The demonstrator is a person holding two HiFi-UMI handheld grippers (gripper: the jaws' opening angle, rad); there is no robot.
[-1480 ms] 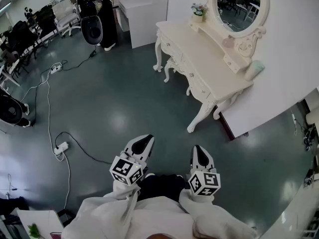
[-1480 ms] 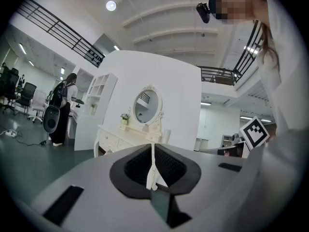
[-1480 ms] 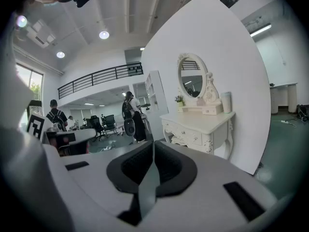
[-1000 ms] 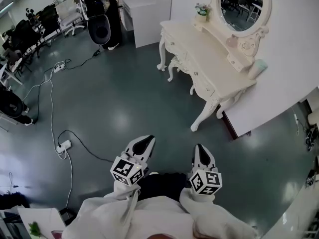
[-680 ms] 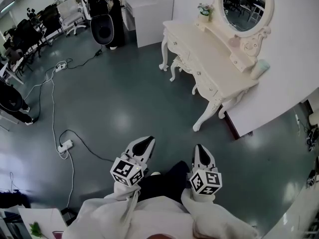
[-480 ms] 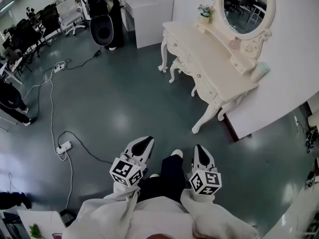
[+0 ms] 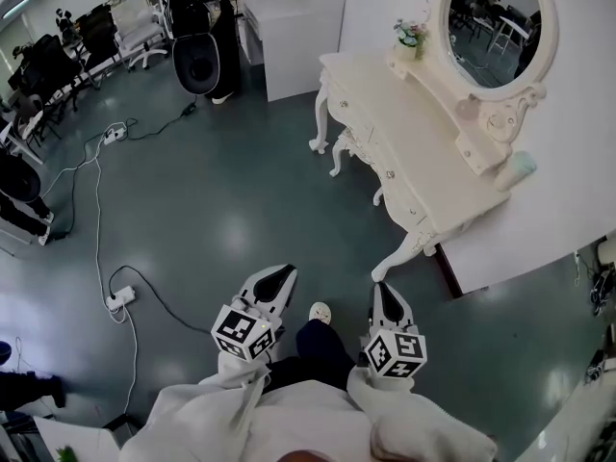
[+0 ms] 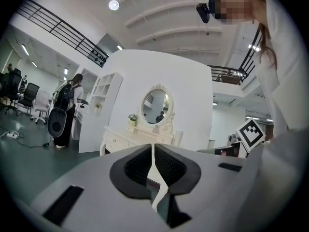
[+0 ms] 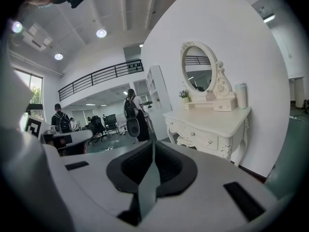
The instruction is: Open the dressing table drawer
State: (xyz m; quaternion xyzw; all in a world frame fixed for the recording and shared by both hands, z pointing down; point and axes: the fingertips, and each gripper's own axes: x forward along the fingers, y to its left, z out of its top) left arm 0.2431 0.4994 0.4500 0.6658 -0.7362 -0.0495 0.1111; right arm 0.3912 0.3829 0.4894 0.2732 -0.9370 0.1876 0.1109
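Left gripper (image 7: 275, 277) and right gripper (image 7: 385, 295): jaws closed, nothing held. Dressing table (image 7: 435, 176) stands well apart ahead; its drawer (image 9: 202, 138) is shut.

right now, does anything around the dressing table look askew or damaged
Nothing stands out. The dressing table stands level against the wall, drawers flush, mirror whole, flower pot upright. Only a power strip lies loose on the floor, well clear of it.
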